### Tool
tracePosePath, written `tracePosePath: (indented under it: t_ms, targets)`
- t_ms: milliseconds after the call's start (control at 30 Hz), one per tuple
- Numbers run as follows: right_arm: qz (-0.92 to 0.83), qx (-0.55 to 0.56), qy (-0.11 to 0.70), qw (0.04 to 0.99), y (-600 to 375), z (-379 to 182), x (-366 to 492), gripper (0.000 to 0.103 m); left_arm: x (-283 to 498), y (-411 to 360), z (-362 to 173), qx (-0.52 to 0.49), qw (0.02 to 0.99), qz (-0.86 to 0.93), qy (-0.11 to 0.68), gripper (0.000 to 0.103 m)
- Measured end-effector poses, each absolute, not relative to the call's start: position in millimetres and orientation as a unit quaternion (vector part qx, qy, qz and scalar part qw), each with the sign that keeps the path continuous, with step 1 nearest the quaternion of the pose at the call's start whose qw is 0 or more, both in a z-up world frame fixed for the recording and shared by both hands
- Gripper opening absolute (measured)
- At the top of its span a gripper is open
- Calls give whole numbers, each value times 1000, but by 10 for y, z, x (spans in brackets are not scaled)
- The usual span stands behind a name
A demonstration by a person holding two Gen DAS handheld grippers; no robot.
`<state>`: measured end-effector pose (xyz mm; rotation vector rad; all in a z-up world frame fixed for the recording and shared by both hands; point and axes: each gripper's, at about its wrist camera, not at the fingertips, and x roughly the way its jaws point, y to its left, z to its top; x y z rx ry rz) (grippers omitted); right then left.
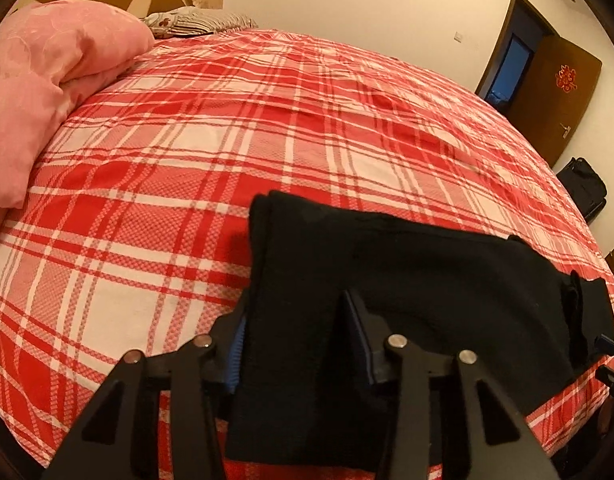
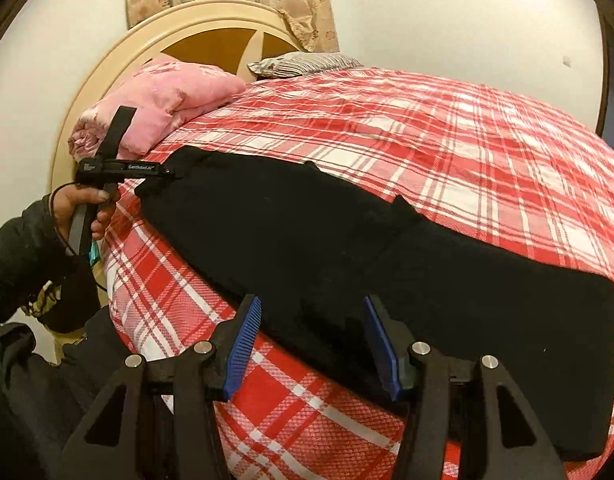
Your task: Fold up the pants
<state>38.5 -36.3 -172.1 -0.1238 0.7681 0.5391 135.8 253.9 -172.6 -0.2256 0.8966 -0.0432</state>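
Note:
Black pants (image 2: 347,240) lie folded lengthwise in a long strip along the near edge of the red plaid bed (image 2: 467,152). My right gripper (image 2: 313,340) stands open at the bed's edge, its blue pads on either side of the strip's near edge. My left gripper (image 1: 299,344) is at the other end of the pants (image 1: 427,272), near the headboard. Its fingers are spread wide with the black cloth running between them and hanging down below. In the right wrist view a hand (image 2: 73,204) holds the left gripper (image 2: 167,171) at that end of the pants.
A folded pink quilt (image 1: 47,80) and a striped pillow (image 1: 195,22) lie at the head of the bed by the round headboard (image 2: 119,64). A brown door (image 1: 555,92) stands open beyond the bed, with a black bag (image 1: 583,188) on the floor.

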Motion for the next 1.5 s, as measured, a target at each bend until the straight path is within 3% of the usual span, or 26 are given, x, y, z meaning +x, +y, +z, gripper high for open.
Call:
tracePosePath:
  t_ms: [167, 233, 300, 400, 633, 867, 1200, 1500]
  targets:
    - [250, -44, 370, 894, -429, -1695, 410, 55, 1364, 2524, -1733, -100, 896, -23, 431, 50]
    - [246, -42, 367, 896, -441, -1675, 412, 55, 1357, 2509, -1712, -91, 896, -26, 433, 44]
    - [245, -42, 365, 897, -446, -1660, 408, 55, 1347, 2485, -1685, -92, 894, -38, 436, 27]
    - [243, -41, 362, 899, -456, -1649, 404, 55, 1325, 2439, -1631, -85, 894, -32, 440, 24]
    - [240, -45, 354, 903, -484, -1604, 379, 55, 1195, 2262, -1317, -55, 905, -35, 419, 22]
    - [221, -47, 332, 916, -613, -1437, 337, 55, 1104, 2061, -890, -114, 903, -114, 397, 22]
    - [164, -9, 292, 942, -1160, -1136, 205, 55, 1095, 1144, -288, -138, 884, -252, 370, 22]
    - [99, 36, 277, 955, -1749, -1080, 97, 55, 1226, 185, -181, -100, 852, -326, 397, 22]
